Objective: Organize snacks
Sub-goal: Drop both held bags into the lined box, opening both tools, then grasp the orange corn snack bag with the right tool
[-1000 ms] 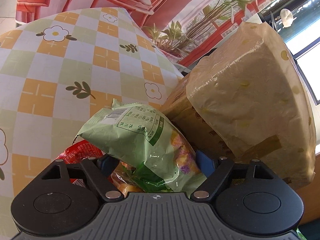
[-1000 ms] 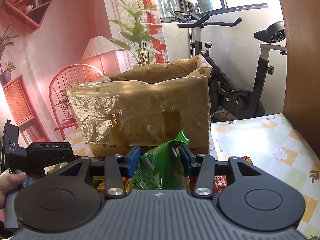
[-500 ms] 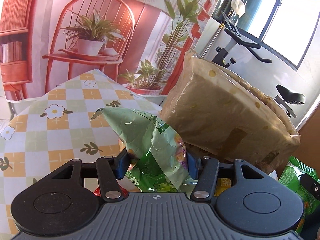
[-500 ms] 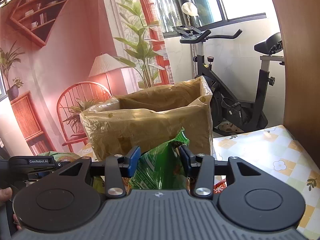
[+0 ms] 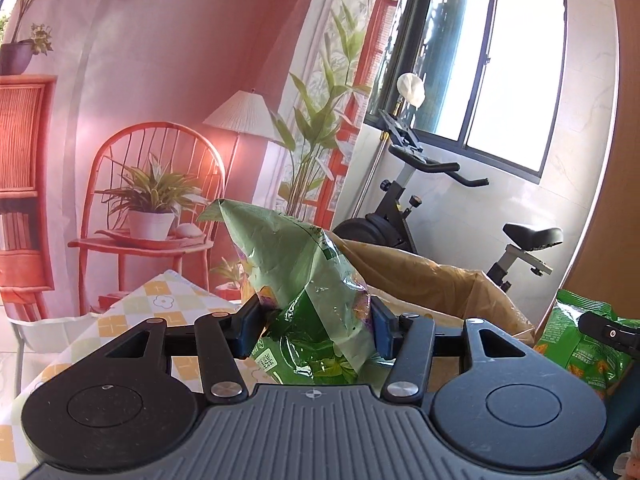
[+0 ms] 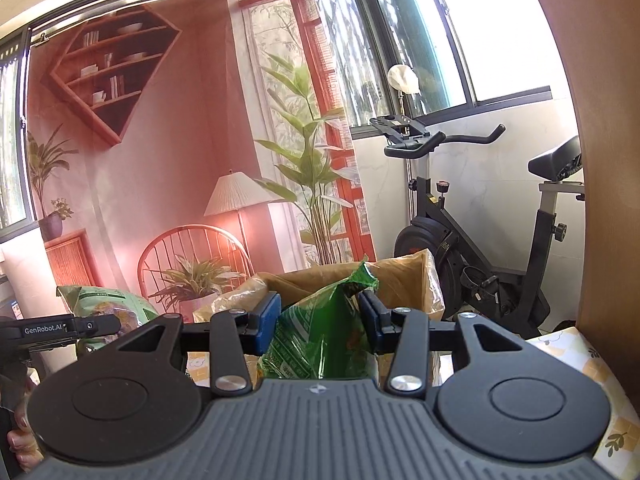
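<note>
A crinkled pale-green snack bag point(image 5: 304, 276) is clamped in the left gripper point(image 5: 316, 322) and a glossy dark-green snack bag point(image 6: 324, 328) in the right gripper point(image 6: 320, 322), both near the open brown cardboard box point(image 6: 404, 276); its contents cannot be told.

both views are bright with daylight pouring in through the window point(image 5: 508, 80), whose panes are blown out to plain white on the right. that backlight washes a pinkish haze over the printed backdrop point(image 6: 168, 152) and leaves the exercise bike point(image 6: 472, 248) partly in silhouette. glossy highlights sit on the pale green snack bag point(image 5: 304, 280) and the dark green snack bag point(image 6: 320, 336). fisheye distortion bends straight frames into curves toward the edges, and the corners fall off to black. the centres are sharp, with no motion blur visible.
</note>
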Available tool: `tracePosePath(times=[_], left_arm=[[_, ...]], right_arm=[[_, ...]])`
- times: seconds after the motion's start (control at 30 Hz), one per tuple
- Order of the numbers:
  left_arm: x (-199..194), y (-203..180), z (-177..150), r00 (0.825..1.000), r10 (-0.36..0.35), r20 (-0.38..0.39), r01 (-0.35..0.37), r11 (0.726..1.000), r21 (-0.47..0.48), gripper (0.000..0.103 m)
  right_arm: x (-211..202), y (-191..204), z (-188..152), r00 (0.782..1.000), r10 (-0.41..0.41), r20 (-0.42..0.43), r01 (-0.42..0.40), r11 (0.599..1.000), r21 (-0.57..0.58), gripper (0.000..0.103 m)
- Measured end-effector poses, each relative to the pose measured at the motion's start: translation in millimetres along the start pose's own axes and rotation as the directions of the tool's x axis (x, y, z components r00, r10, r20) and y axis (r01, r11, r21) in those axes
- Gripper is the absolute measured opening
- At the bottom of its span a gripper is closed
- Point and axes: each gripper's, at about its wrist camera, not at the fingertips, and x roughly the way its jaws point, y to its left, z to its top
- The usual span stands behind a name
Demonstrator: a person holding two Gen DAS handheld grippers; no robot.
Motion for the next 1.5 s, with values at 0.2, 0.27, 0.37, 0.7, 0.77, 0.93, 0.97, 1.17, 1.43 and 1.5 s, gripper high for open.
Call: tracePosePath(times=[0.2, 0.27, 0.37, 0.7, 0.77, 0.93, 0.97, 1.17, 1.43, 1.5], left_arm=[[13.7, -19.4, 35.2, 0.996, -0.061, 0.062, 0.060, 0.998, 0.019, 0.056], [19.4, -25.6, 44.8, 0.993, -0.082, 0.082, 0.080, 0.996, 0.027, 0.056], [29.3, -37.0, 58.3, 0.988, -0.106, 0.110, 0.102, 0.994, 0.045, 0.056], [84.3, -61.8, 80.7, 0.980, -0.165, 0.112, 0.158, 0.985, 0.069, 0.056], [98.6, -66.4, 81.5, 0.981, -0.167, 0.098, 0.158, 0.983, 0.092, 0.056], [134.5, -70.9, 78.1, 0.984, -0.176, 0.038, 0.171, 0.979, 0.110, 0.056], [142.2, -71.9, 77.1, 0.984, -0.174, 0.026, 0.170, 0.979, 0.115, 0.056], [173.6, -75.3, 58.4, 0.987, -0.144, -0.069, 0.153, 0.975, 0.161, 0.057], [178.2, -64.4, 40.1, 0.987, -0.087, -0.137, 0.117, 0.968, 0.221, 0.086], [169.3, -58.6, 42.7, 0.988, -0.082, -0.133, 0.111, 0.966, 0.231, 0.086]], right_arm=[[23.4, 1.1, 31.9, 0.999, 0.005, 0.042, -0.003, 0.998, -0.062, 0.046], [34.2, -0.6, 41.1, 0.999, 0.003, 0.048, 0.000, 0.998, -0.065, 0.046], [50.2, -4.5, 54.1, 0.998, 0.001, 0.056, 0.003, 0.998, -0.067, 0.046], [106.6, -19.1, 79.6, 0.996, -0.001, 0.084, 0.011, 0.993, -0.115, 0.046], [118.8, -21.8, 78.5, 0.997, 0.005, 0.078, 0.004, 0.993, -0.120, 0.046], [155.9, -29.0, 67.8, 1.000, 0.000, 0.028, 0.003, 0.993, -0.120, 0.046], [163.2, -30.7, 63.8, 1.000, -0.006, 0.011, 0.007, 0.993, -0.119, 0.046], [194.5, -38.8, 35.0, 0.993, -0.013, -0.120, 0.002, 0.996, -0.087, 0.047], [179.3, -48.3, 19.0, 0.988, -0.013, -0.153, 0.006, 0.999, -0.046, 0.088], [168.5, -49.8, 20.1, 0.988, -0.005, -0.152, -0.002, 0.999, -0.045, 0.092]])
